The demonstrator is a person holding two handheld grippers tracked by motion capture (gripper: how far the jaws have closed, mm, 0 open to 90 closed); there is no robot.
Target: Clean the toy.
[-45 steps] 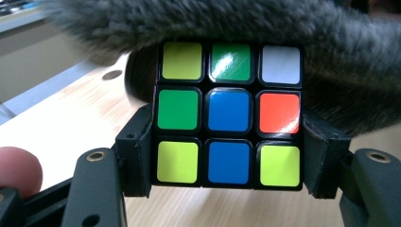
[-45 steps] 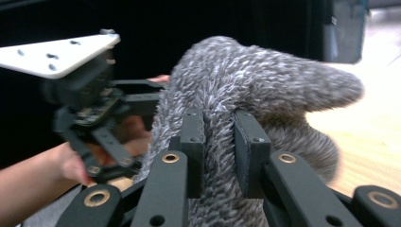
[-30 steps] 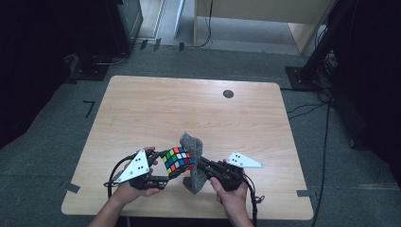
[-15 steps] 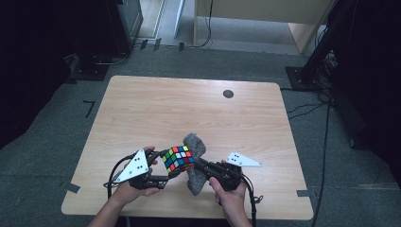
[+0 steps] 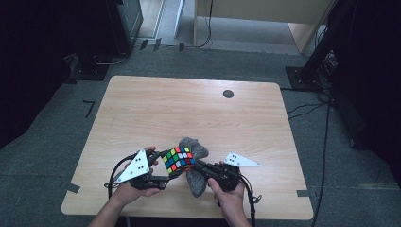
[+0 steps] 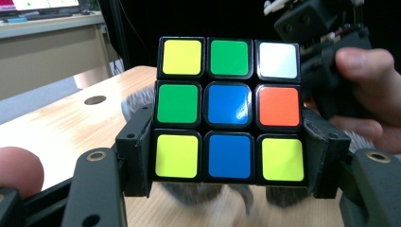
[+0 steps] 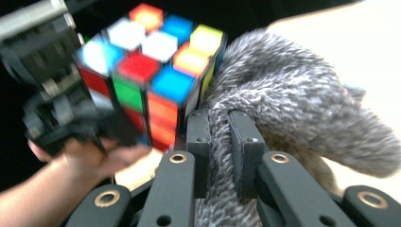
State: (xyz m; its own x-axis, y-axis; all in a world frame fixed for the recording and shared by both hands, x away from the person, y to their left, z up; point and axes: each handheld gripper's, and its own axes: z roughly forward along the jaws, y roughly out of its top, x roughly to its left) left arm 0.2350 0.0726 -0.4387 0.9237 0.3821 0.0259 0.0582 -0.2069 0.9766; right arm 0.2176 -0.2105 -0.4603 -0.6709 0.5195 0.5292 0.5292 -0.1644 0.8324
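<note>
Grey fleece cloth (image 7: pixel 302 94), soft and limp, is pinched by the right gripper (image 7: pixel 220 146) near the table's (image 5: pixel 142 109) front edge; the left gripper (image 6: pixel 227 165) clamps the stiff, slick cube (image 6: pixel 229 111) by opposite faces, the best hold.

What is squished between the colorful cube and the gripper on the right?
The fluffy grey cloth. In the right gripper view, the right gripper pinches a fold of it, and the cloth presses against the puzzle cube.
</note>
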